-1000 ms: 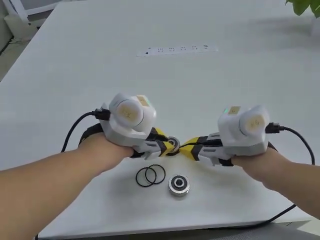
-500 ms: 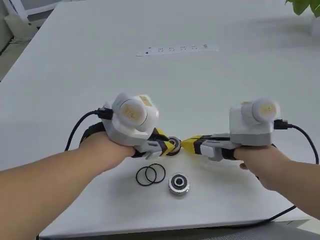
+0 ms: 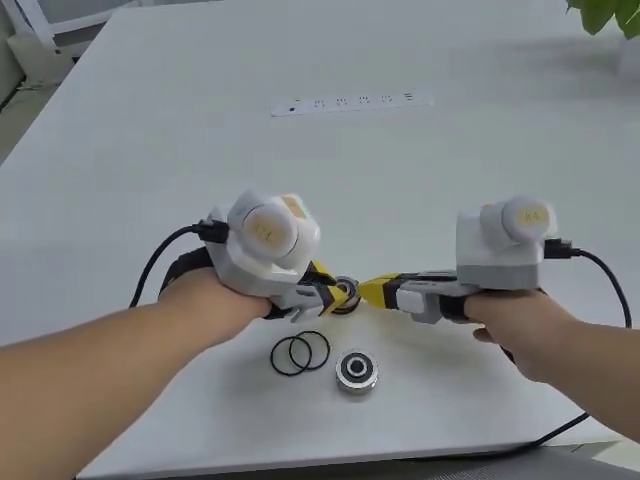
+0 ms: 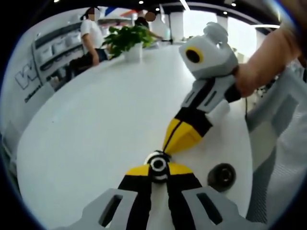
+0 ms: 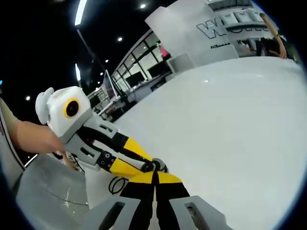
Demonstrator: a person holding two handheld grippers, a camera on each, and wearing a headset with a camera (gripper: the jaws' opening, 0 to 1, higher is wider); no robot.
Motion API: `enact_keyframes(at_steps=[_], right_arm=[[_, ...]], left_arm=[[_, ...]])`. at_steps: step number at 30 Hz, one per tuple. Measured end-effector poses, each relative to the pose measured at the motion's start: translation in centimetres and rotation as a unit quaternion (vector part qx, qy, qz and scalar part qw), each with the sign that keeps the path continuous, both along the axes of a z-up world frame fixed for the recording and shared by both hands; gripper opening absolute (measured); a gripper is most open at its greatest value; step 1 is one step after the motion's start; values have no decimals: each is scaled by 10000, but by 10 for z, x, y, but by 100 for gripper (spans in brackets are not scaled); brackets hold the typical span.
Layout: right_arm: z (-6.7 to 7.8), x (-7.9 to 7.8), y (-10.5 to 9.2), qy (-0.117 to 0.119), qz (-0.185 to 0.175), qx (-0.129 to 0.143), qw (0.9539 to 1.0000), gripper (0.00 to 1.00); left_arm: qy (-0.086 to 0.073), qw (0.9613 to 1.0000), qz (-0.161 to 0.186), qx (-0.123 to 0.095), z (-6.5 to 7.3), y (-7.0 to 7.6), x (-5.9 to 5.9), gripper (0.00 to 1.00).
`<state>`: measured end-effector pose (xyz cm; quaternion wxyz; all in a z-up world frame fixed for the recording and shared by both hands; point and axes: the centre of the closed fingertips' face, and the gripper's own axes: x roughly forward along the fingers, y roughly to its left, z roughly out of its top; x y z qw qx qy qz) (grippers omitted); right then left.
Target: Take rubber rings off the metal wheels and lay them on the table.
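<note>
My left gripper (image 3: 338, 292) is shut on a small metal wheel (image 3: 347, 291) and holds it just above the white table (image 3: 180, 150). In the left gripper view the wheel (image 4: 158, 163) sits between the yellow tips with a black rubber ring around it. My right gripper (image 3: 368, 290) meets it from the right, its jaws shut and its tips at the wheel's rim (image 5: 157, 165), pinching the ring. Two loose rubber rings (image 3: 300, 352) lie overlapping on the table below the grippers. A second metal wheel (image 3: 356, 369) lies flat beside them.
A white power strip (image 3: 350, 101) lies far across the table. A potted plant (image 3: 605, 12) stands at the far right corner. Black cables trail from both grippers, and the table's front edge runs close under the loose wheel. People stand in the background of the left gripper view.
My right gripper has rolled, so its white housing now stands upright above the hand, with its tips still at the held wheel. The left gripper and the loose parts have not moved.
</note>
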<state>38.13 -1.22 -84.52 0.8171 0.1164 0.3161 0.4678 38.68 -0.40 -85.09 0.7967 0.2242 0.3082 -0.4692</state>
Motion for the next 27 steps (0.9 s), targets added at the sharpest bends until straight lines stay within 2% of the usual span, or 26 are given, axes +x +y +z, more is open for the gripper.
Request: enact_keyframes(at_steps=[15, 17, 18, 19, 20, 21, 24, 27], right_arm=[[1, -3, 3, 52, 140, 98, 9998, 0], [3, -5, 6, 106, 172, 221, 9996, 0], [11, -13, 15, 212, 352, 481, 9980, 0], [14, -6, 15, 100, 247, 490, 9984, 0], [11, -4, 14, -88, 345, 275, 9990, 0], [11, -7, 14, 68, 324, 339, 9989, 0], [12, -11, 15, 129, 377, 404, 9984, 0], [15, -13, 12, 335, 426, 633, 9965, 0]], left_arm=[[-13, 10000, -46, 18, 0, 0, -1, 10], [-15, 10000, -53, 20, 0, 0, -1, 10], [-15, 10000, -54, 26, 0, 0, -1, 10], [-31, 10000, -58, 28, 0, 0, -1, 10], [-14, 10000, -40, 2, -1, 0, -1, 10], [-24, 10000, -51, 1, -1, 0, -1, 10], [-20, 10000, -45, 8, 0, 0, -2, 10], [-18, 10000, -48, -10, 0, -1, -2, 10]])
